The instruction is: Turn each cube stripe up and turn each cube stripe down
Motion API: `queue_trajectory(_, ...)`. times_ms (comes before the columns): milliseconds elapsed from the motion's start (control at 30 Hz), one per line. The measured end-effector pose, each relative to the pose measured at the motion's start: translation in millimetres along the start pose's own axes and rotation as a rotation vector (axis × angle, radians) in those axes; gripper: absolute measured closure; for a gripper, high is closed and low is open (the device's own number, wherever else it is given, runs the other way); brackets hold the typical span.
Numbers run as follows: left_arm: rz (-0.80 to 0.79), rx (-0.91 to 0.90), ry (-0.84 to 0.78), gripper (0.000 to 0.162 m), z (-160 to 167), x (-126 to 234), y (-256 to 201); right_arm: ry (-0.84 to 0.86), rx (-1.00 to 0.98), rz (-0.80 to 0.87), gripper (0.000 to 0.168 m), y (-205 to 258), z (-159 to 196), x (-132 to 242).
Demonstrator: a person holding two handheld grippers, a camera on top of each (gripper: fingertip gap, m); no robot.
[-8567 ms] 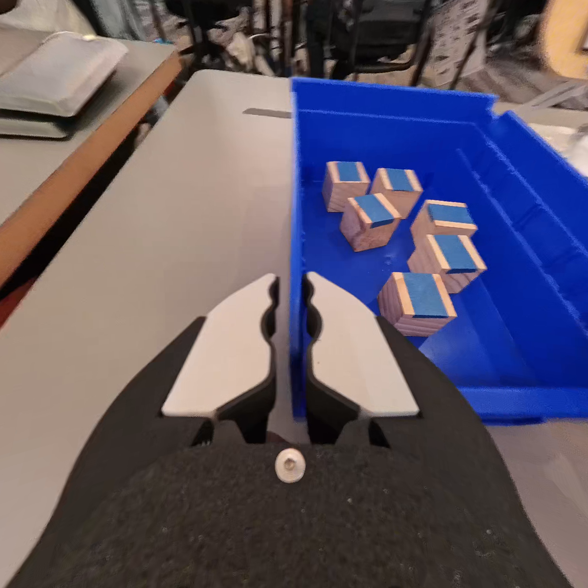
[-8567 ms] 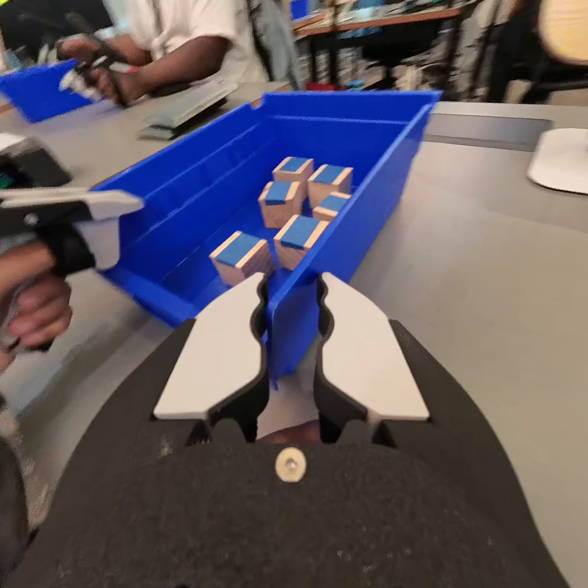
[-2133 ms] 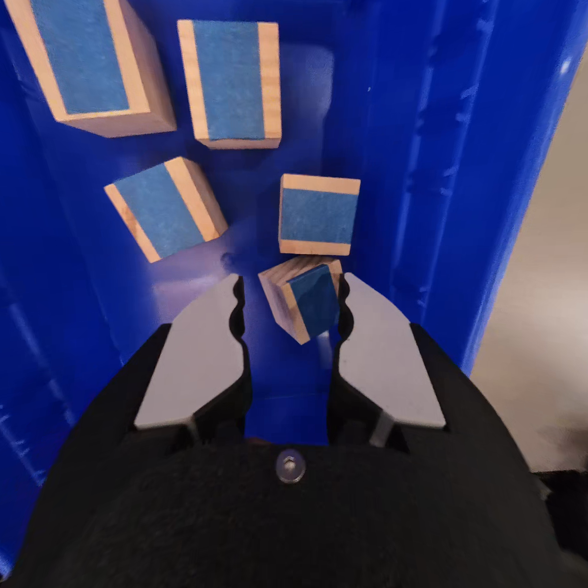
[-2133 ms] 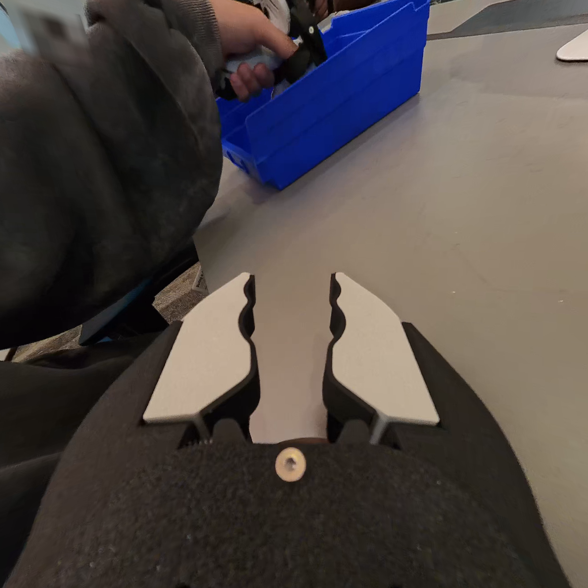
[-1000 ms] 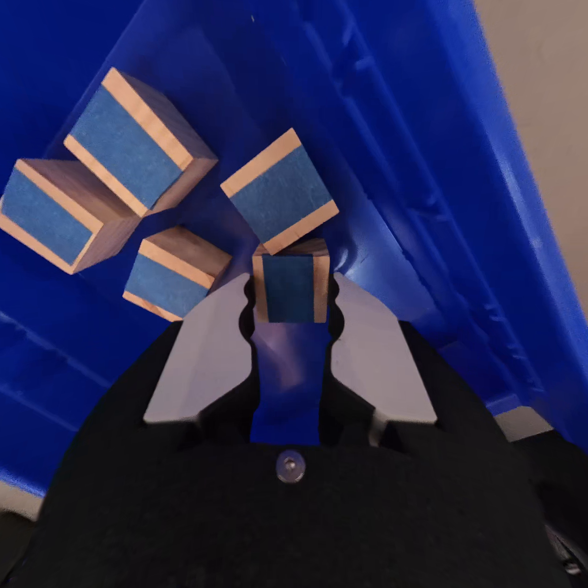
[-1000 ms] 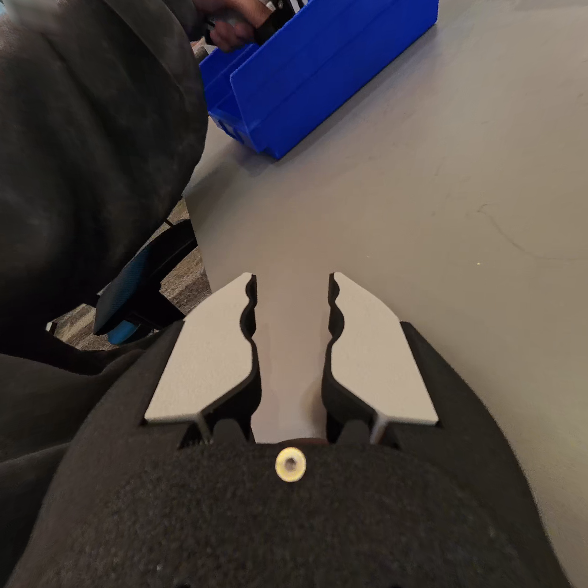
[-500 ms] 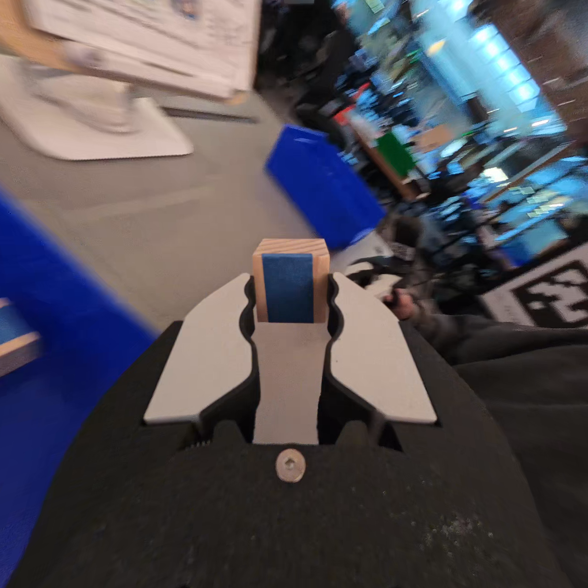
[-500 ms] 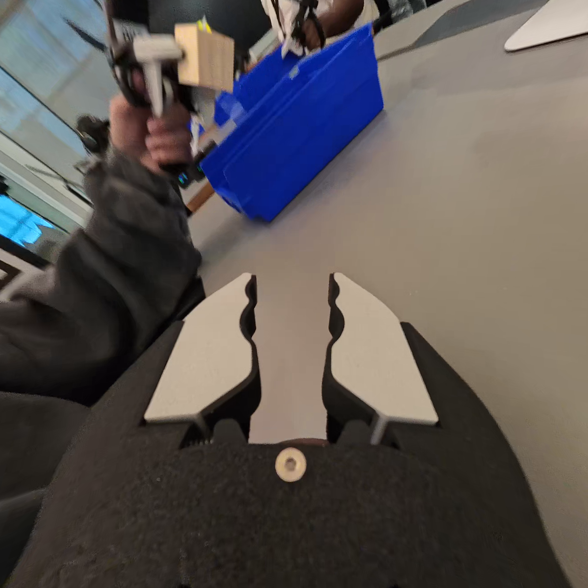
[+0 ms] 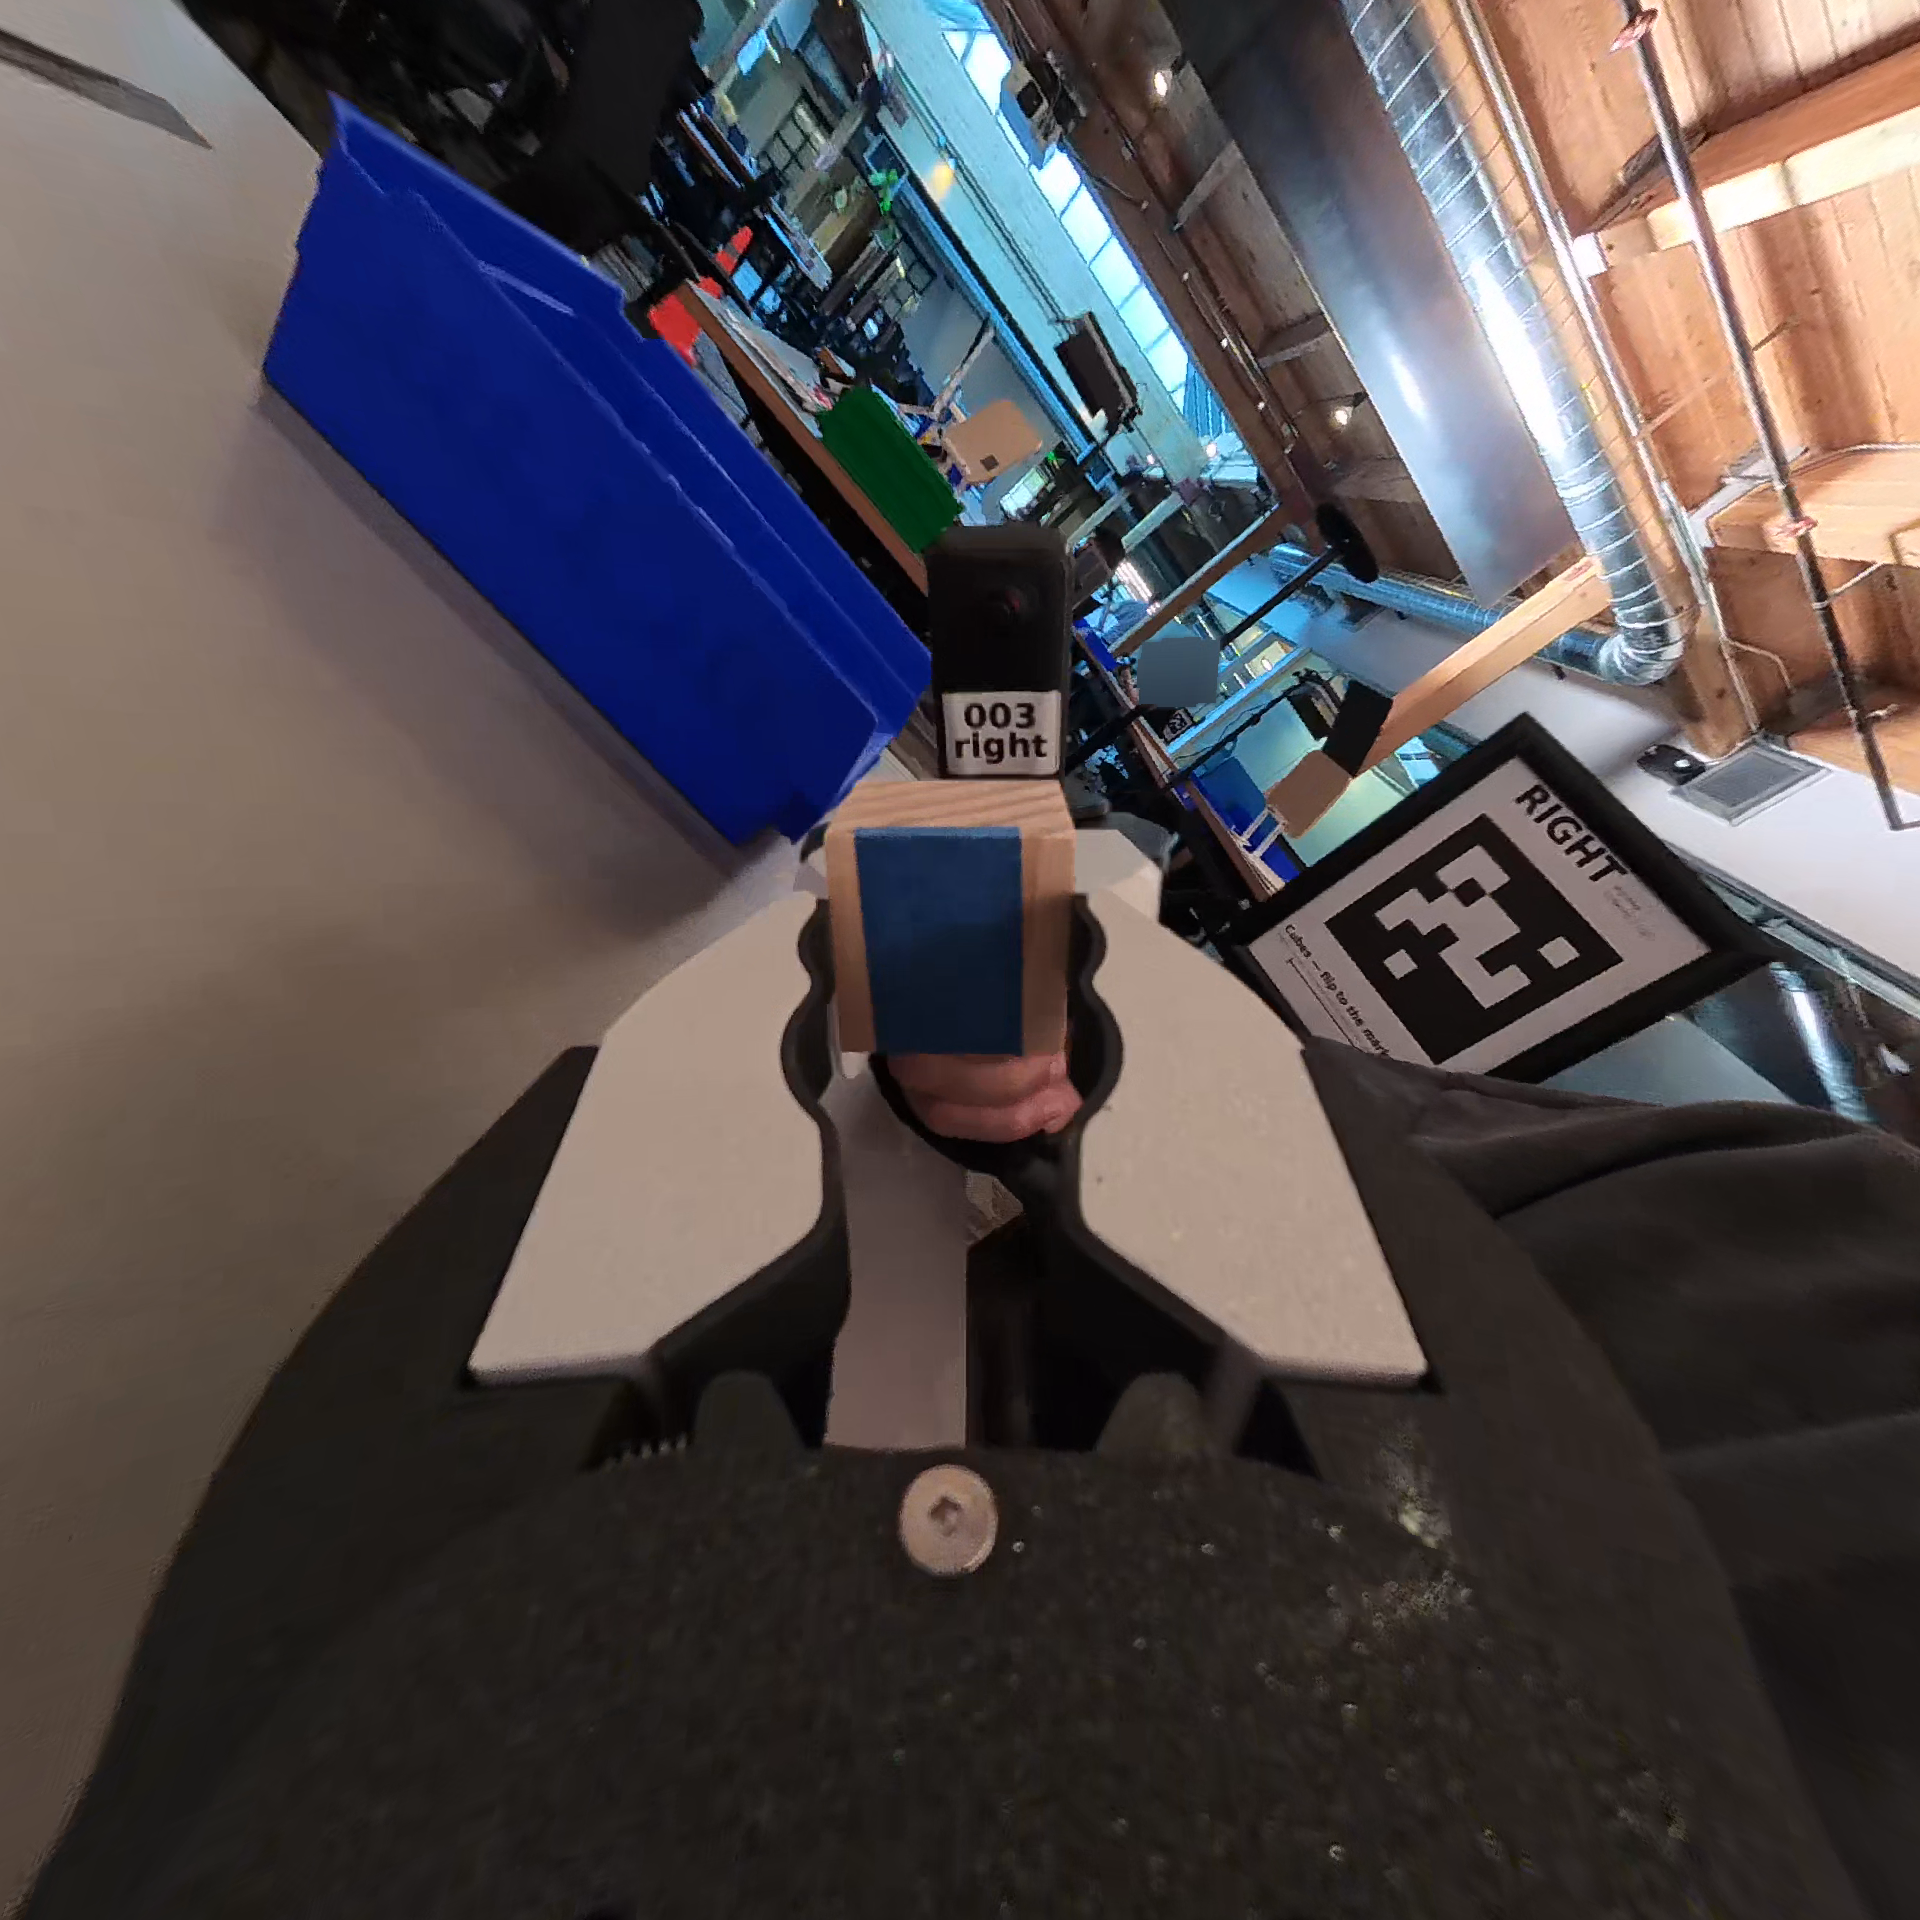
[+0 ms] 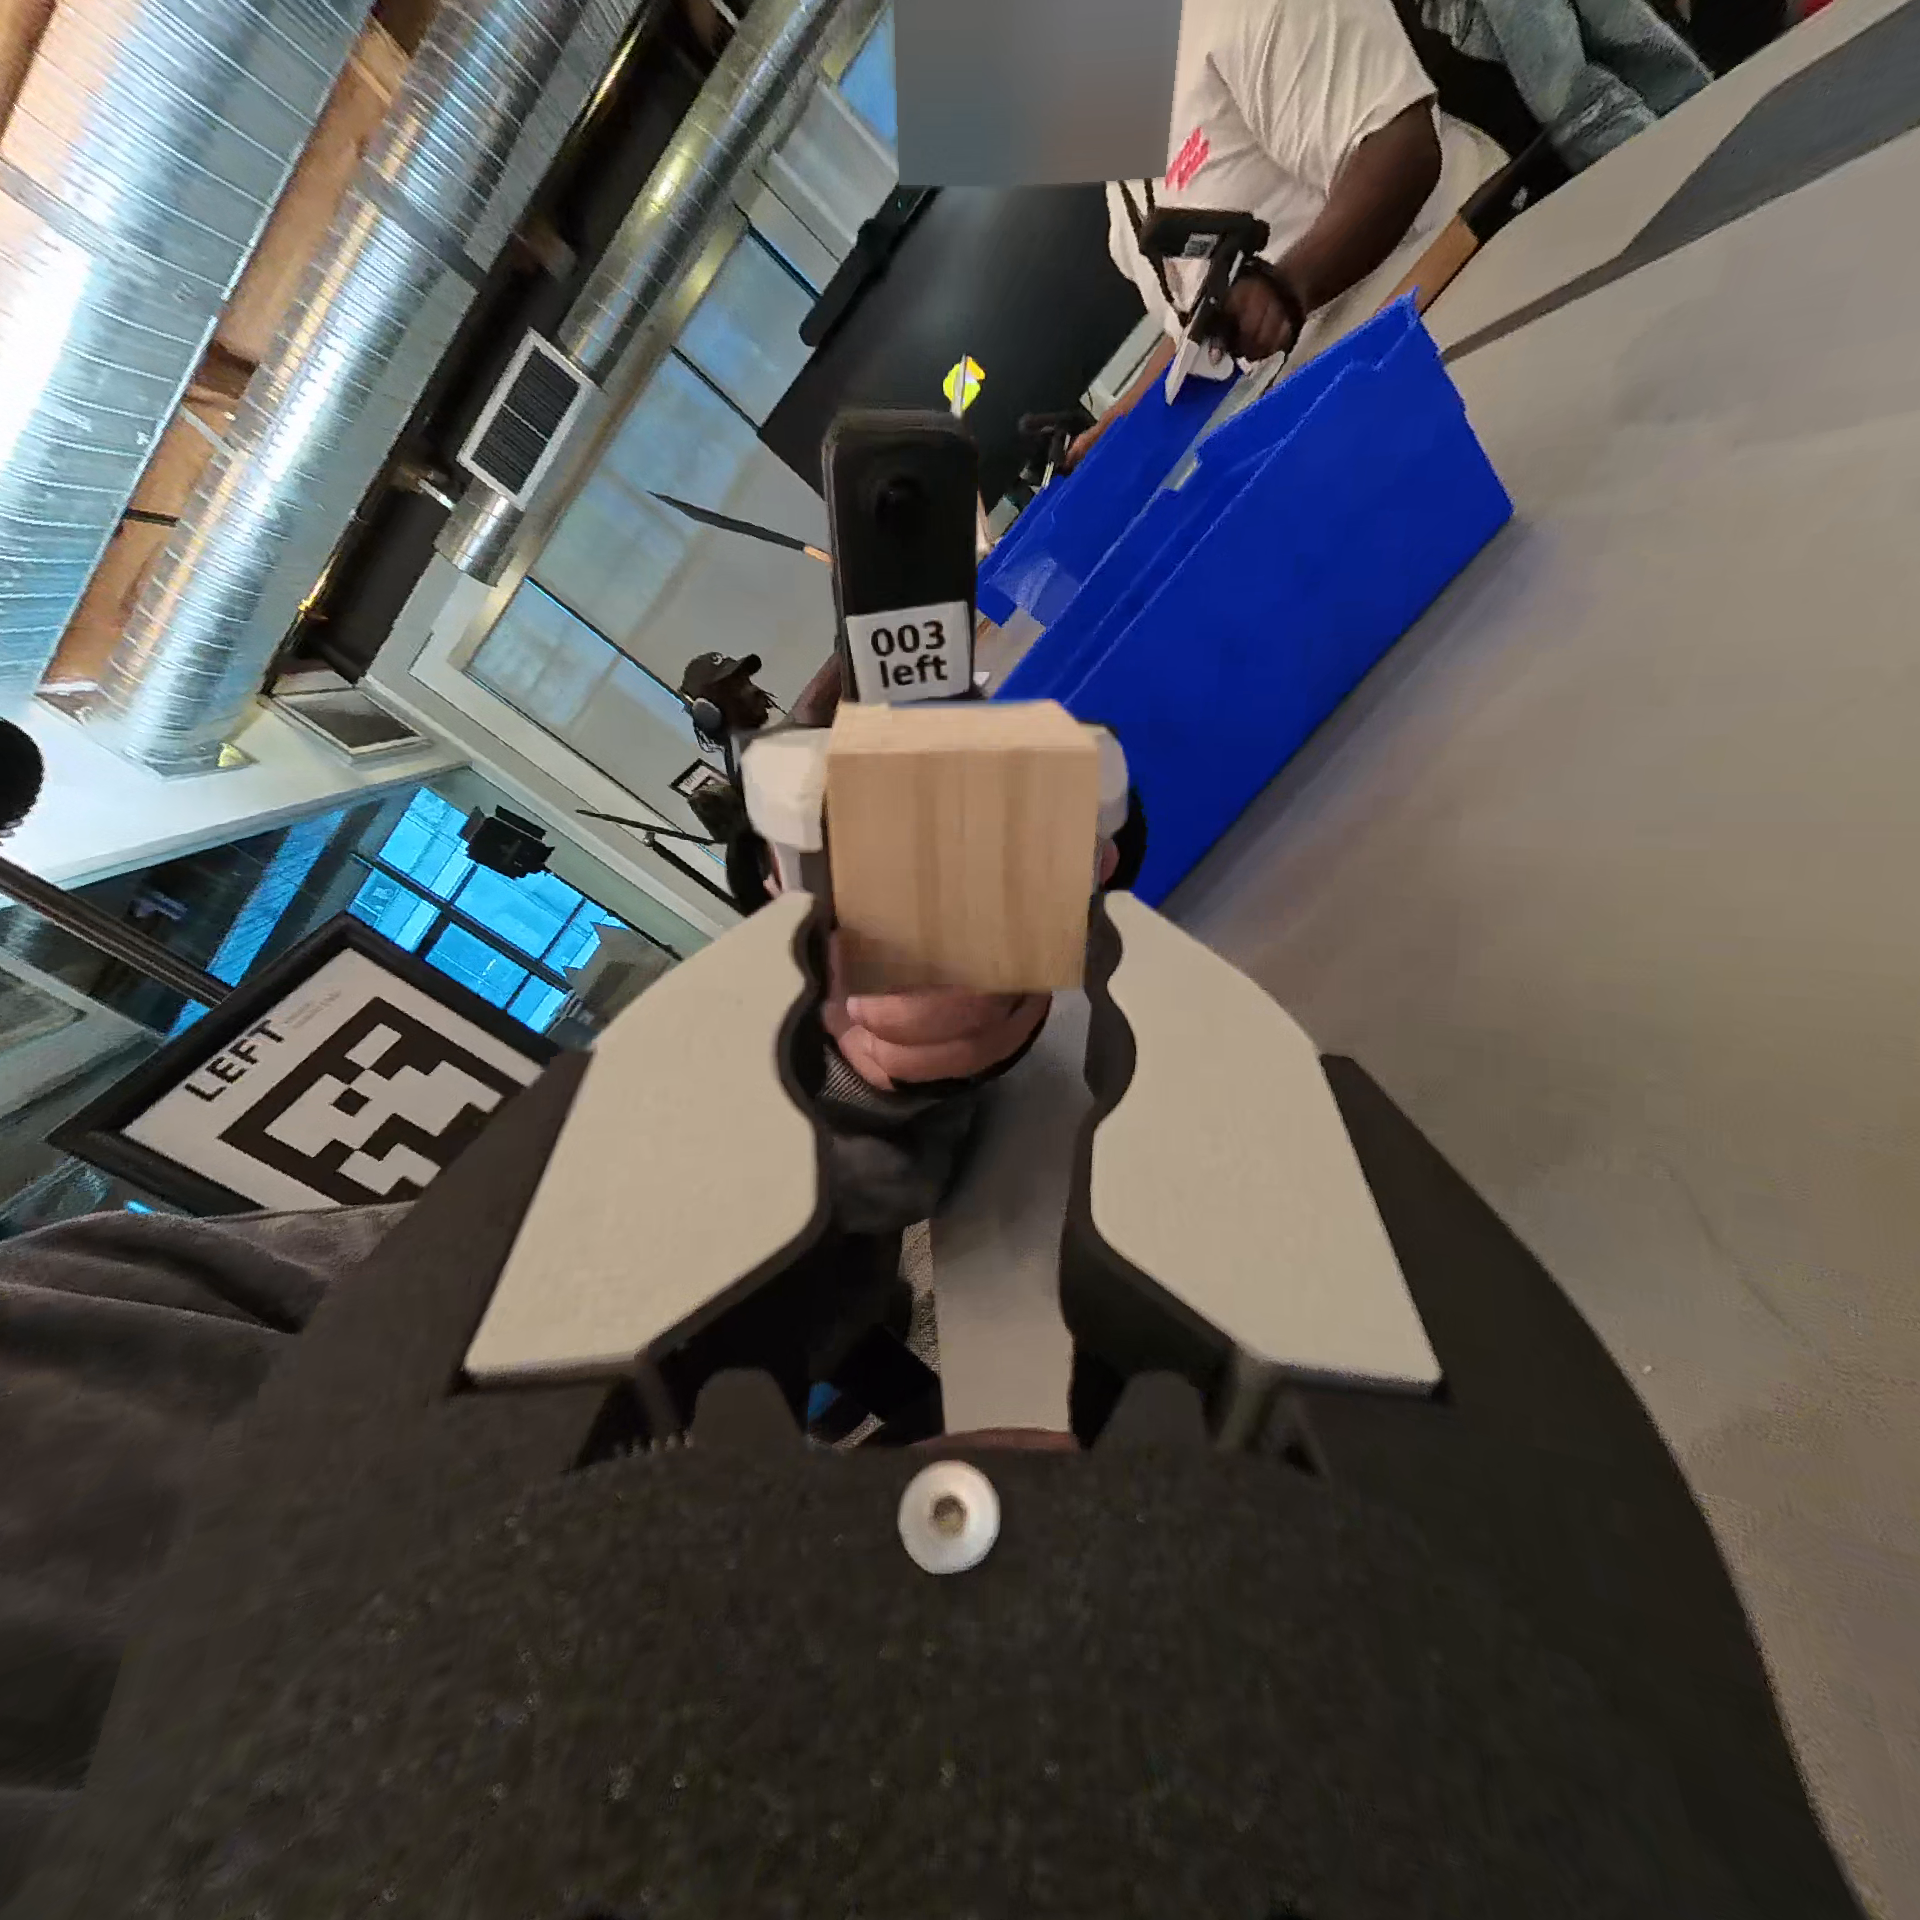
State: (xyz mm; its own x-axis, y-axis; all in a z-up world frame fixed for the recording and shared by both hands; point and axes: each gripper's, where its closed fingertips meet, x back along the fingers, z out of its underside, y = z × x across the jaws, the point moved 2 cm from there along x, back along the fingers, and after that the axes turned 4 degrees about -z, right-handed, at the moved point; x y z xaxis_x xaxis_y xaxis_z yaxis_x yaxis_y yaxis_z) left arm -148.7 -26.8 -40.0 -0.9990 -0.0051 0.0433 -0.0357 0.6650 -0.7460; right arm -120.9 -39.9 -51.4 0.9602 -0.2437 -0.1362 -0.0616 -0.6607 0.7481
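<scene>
My left gripper is shut on a wooden cube and holds it in the air, its blue stripe facing the left wrist camera. In the right wrist view the same cube shows a plain wood face, gripped by the left gripper's white fingertips. My right gripper faces the left one. It is open about a cube's width, with its tips on either side of the cube. One of its fingers shows behind the cube. The blue bin stands on the table behind; its inside is hidden.
The grey table runs under both grippers, and the blue bin sits on it. A person in a white shirt works with another gripper at a further blue bin. Framed marker boards stand close by.
My left gripper closed on a cube in the bin, lifted it out and swung it to face the right gripper. My right gripper rose from the table to meet it, its gap unchanged.
</scene>
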Motion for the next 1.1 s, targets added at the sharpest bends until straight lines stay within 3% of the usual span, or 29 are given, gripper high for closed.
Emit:
queue_trajectory(167, -0.033, 0.028, -0.005, 0.12, 6.1, 4.6, 7.8, -0.005, 0.013, 0.015, 0.123, -8.7, 1.8, -3.1)
queue_trajectory(200, -0.063, 0.026, 0.003, 0.117, 8.4, 8.9, 8.1, 0.009, 0.022, 0.037, 0.123, -10.6, 2.7, -2.4)
queue_trajectory(233, -0.105, 0.013, 0.008, 0.101, 11.4, 15.4, 7.7, 0.012, 0.033, 0.054, 0.124, -11.6, 2.1, 0.1)
queue_trajectory(267, -0.19, -0.012, 0.02, 0.086, 16.5, 23.9, 11.5, 0.012, 0.04, 0.055, 0.124, -10.7, 1.1, 3.3)
queue_trajectory(300, -0.307, -0.06, 0.028, 0.082, 23.2, 34.4, 18.2, 0.013, 0.045, 0.057, 0.124, -9.6, 0.4, 7.1)
queue_trajectory(433, -0.771, -0.26, -0.039, 0.087, 50.8, 72.2, 43.0, -0.001, 0.114, 0.123, 0.123, -8.7, -10.1, 27.9)
queue_trajectory(467, -0.822, -0.285, -0.042, 0.089, 57.5, 74.4, 44.9, -0.004, 0.132, 0.149, 0.124, -7.1, -17.2, 35.4)
queue_trajectory(567, -0.794, -0.263, 0.003, 0.089, 70.2, 65.3, 41.8, -0.073, 0.27, 0.31, 0.124, 11.4, -69.4, 81.6)
queue_trajectory(633, -0.749, -0.254, 0.022, 0.09, 72.6, 59.6, 39.1, -0.115, 0.336, 0.509, 0.123, 22.1, -117.0, 131.3)
queue_trajectory(700, -0.76, -0.265, 0.045, 0.091, 75.8, 59.0, 42.2, -0.092, 0.353, 0.787, 0.123, 12.9, -156.3, 187.0)
queue_trajectory(767, -0.754, -0.258, 0.069, 0.091, 79.7, 56.9, 43.0, 0.05, 0.293, 1.135, 0.123, -23.4, -175.5, 245.1)
queue_trajectory(833, -0.739, -0.256, 0.084, 0.091, 82.0, 54.3, 40.6, 0.175, 0.125, 1.308, 0.123, -66.9, -174.9, 283.4)
queue_trajectory(933, -0.751, -0.283, 0.102, 0.092, 82.7, 53.3, 38.6, 0.338, -0.062, 1.394, 0.123, -129.8, -157.7, 305.6)
queue_trajectory(1100, -0.762, -0.29, 0.127, 0.094, 85.3, 53.3, 39.4, 0.524, -0.146, 1.508, 0.123, -183.8, -136.0, 312.9)
